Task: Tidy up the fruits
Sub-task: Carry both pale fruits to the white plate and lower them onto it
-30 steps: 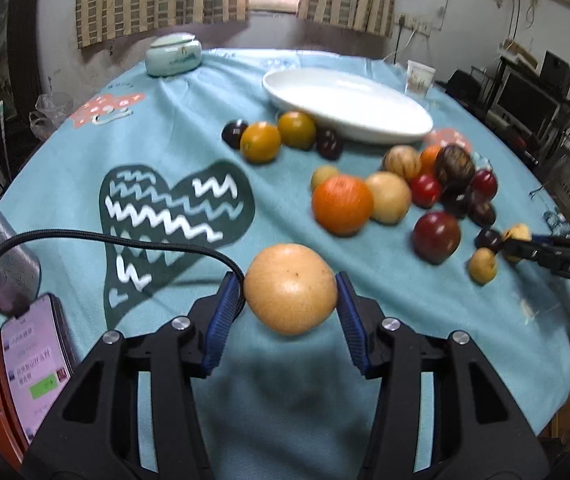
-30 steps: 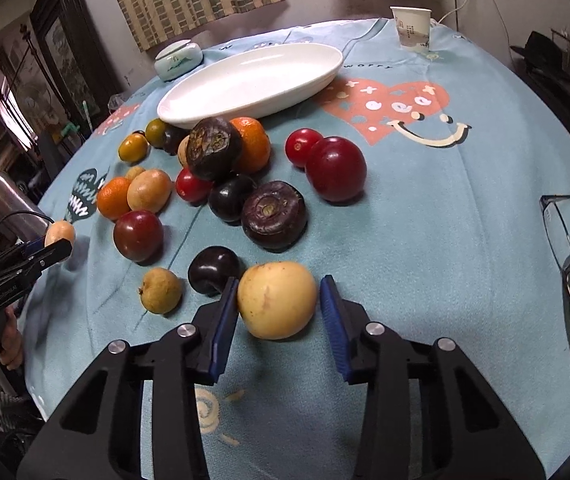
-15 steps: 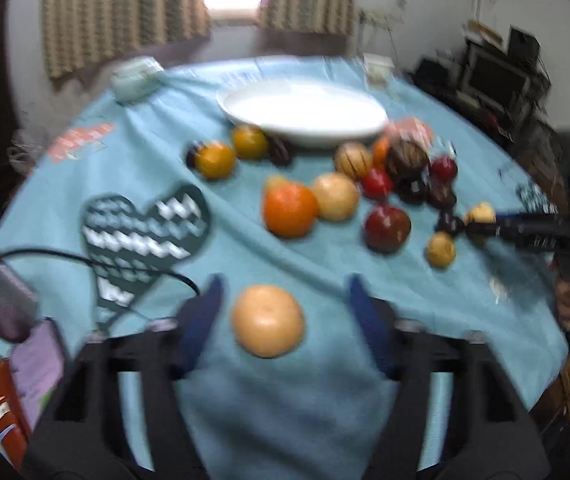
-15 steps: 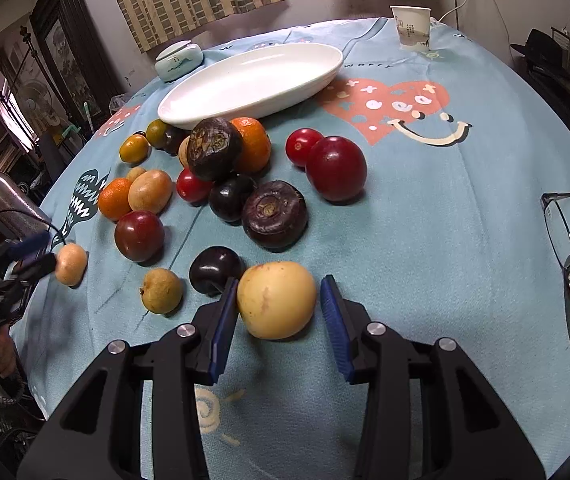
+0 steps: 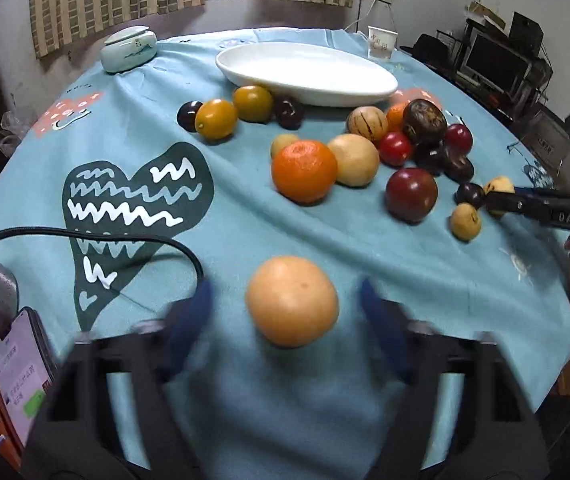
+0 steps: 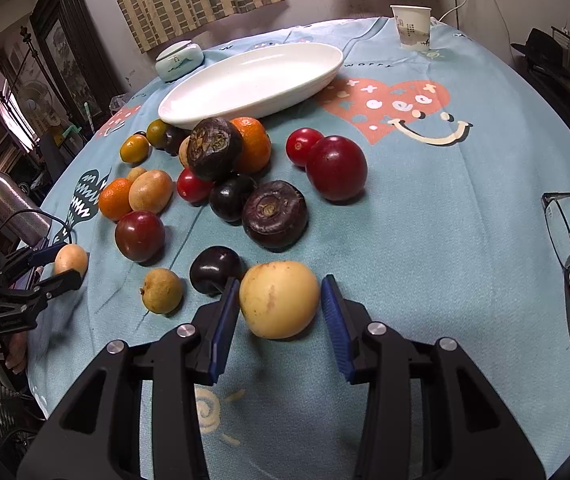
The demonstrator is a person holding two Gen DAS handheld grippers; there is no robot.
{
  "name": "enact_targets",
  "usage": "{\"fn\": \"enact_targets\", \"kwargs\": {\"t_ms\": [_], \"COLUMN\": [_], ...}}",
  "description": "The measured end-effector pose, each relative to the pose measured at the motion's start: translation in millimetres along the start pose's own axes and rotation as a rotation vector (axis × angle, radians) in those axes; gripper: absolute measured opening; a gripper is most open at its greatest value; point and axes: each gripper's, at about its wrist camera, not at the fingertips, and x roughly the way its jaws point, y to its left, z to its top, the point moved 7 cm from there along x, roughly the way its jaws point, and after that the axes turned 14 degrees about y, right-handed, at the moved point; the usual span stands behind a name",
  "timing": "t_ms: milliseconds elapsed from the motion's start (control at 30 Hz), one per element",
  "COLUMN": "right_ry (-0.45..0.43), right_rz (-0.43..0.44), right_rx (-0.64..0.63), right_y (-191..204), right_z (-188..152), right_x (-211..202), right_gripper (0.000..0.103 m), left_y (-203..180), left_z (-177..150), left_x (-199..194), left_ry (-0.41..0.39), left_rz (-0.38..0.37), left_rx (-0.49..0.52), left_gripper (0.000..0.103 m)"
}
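Straddling a pale orange fruit, the left gripper gapes wide; the right gripper narrowly brackets a yellow fruit, needing closure, then transfer toward the white dish at 12 o'clock.

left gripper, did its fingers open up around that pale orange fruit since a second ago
Yes. The left gripper has spread wide; both blue pads now stand clear of the pale orange fruit, which rests on the tablecloth.

Glossy white ceramic dish, matt teal cloth tablecloth, paper cup.
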Motion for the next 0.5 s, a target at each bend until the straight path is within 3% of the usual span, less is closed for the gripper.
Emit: {"fn": "enact_targets", "kwargs": {"t_ms": [267,500], "right_ry": [0.000,0.002], "right_rz": [-0.003,-0.029], "right_rx": [-0.004,-0.023], "right_y": [-0.7,1.4], "right_z": [-0.4,-0.2], "right_x": [0.0,0.1], "right_gripper": [0.043,0.043], "left_y": [-6.8,1.5], "left_z": [1.5,-1.4], "left_x": [5.9,1.1], "left_ry": [0.001,-0.014], "left_rz": [0.045,0.030], "left_rx": [0.011,-0.043], "left_gripper": [0.045,0.045]}}
